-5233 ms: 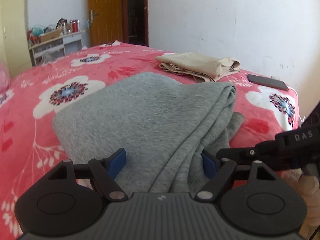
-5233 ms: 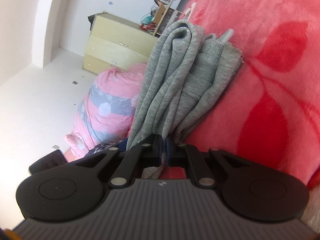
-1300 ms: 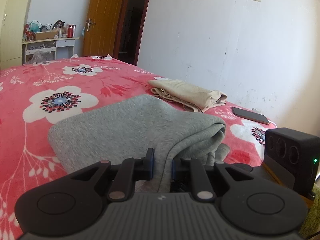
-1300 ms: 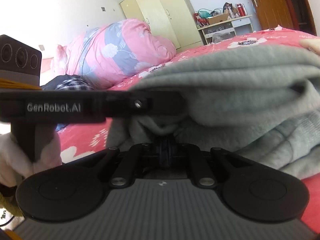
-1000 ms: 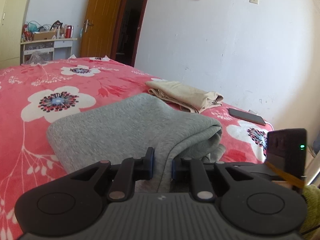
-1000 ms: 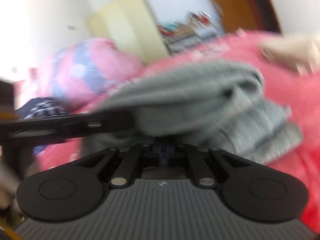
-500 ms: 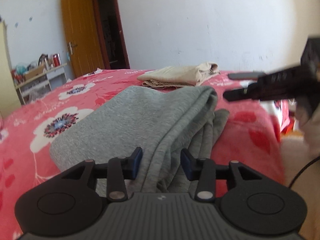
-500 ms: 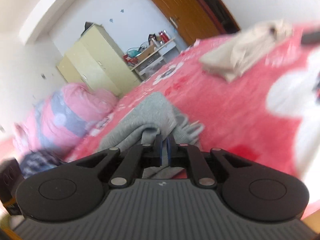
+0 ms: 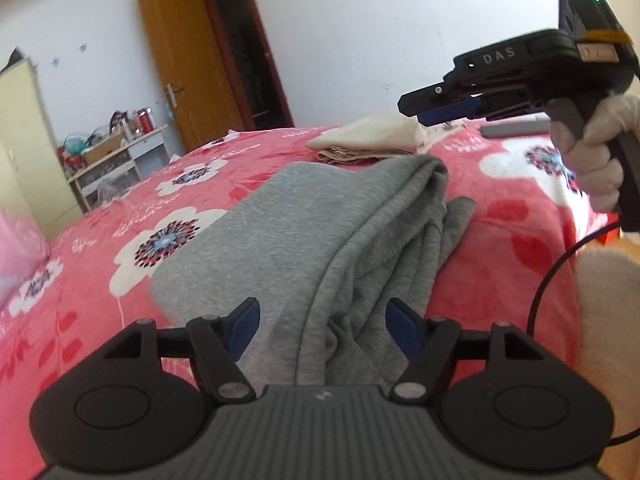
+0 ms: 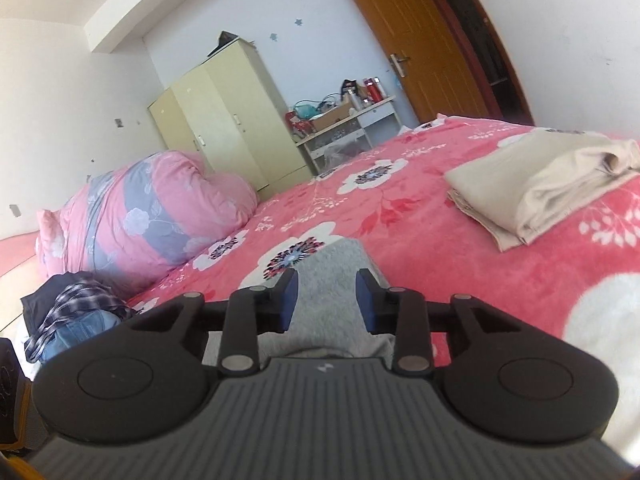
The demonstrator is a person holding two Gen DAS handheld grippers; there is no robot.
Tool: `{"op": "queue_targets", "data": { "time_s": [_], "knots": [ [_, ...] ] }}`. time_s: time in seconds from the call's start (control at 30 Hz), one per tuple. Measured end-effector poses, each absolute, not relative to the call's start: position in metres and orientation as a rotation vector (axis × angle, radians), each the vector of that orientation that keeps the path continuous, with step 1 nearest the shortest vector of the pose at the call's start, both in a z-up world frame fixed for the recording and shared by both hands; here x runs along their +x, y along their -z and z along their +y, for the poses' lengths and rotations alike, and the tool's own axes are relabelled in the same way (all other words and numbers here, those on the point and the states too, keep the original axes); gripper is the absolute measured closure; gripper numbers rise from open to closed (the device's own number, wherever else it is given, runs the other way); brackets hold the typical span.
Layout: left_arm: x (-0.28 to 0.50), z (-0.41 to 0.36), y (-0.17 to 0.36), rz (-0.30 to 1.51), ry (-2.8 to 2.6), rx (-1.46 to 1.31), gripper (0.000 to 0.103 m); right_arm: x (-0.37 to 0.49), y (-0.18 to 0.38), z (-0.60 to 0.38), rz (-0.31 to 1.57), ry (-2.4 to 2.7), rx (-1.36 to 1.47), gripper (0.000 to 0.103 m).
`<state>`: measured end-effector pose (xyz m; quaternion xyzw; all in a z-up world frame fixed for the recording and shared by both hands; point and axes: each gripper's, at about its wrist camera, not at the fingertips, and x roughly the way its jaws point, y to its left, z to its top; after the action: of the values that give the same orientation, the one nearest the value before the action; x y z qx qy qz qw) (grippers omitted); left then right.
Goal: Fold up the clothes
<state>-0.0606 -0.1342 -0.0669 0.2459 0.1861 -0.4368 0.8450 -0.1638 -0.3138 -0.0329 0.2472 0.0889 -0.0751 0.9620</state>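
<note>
Both tools now gape apart – left tool (image 9: pixel 322 326) and right tool (image 10: pixel 326 300) released the gray sweater (image 9: pixel 320 216), folded on the bed (image 9: pixel 500 240).

White walls (image 10: pixel 60 100), an orange door (image 9: pixel 192 64), a yellow wardrobe (image 10: pixel 228 128).

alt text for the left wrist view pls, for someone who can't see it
A folded grey garment lies on a red floral bedspread, between the open fingers of the left gripper. The right gripper hangs above the bed at upper right, near a folded beige garment.
</note>
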Motion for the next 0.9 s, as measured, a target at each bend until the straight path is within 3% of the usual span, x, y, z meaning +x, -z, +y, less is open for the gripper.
{"op": "queue_targets", "data": {
  "time_s": [0.1, 0.33, 0.5, 0.57, 0.73, 0.9],
  "knots": [
    [-0.052, -0.135, 0.076, 0.444, 0.856, 0.529, 0.041, -0.152, 0.023, -0.303, 0.178, 0.117, 0.406, 0.072],
    [-0.055, -0.123, 0.084, 0.476, 0.772, 0.532, 0.041, -0.122, 0.071, -0.285, 0.437, 0.216, 0.151, 0.081],
    [-0.057, -0.114, 0.085, 0.486, 0.765, 0.477, 0.042, -0.129, 0.064, -0.293, 0.456, 0.260, 0.157, 0.081],
    [-0.058, -0.111, 0.085, 0.490, 0.762, 0.455, 0.042, -0.132, 0.051, -0.293, 0.445, 0.289, 0.135, 0.088],
    [-0.056, -0.102, 0.086, 0.509, 0.773, 0.396, 0.042, -0.159, 0.001, -0.280, 0.212, 0.222, 0.168, 0.089],
    [-0.048, -0.087, 0.087, 0.567, 0.825, 0.286, 0.041, -0.150, 0.037, -0.271, 0.298, 0.170, 0.210, 0.090]
  ]
}}
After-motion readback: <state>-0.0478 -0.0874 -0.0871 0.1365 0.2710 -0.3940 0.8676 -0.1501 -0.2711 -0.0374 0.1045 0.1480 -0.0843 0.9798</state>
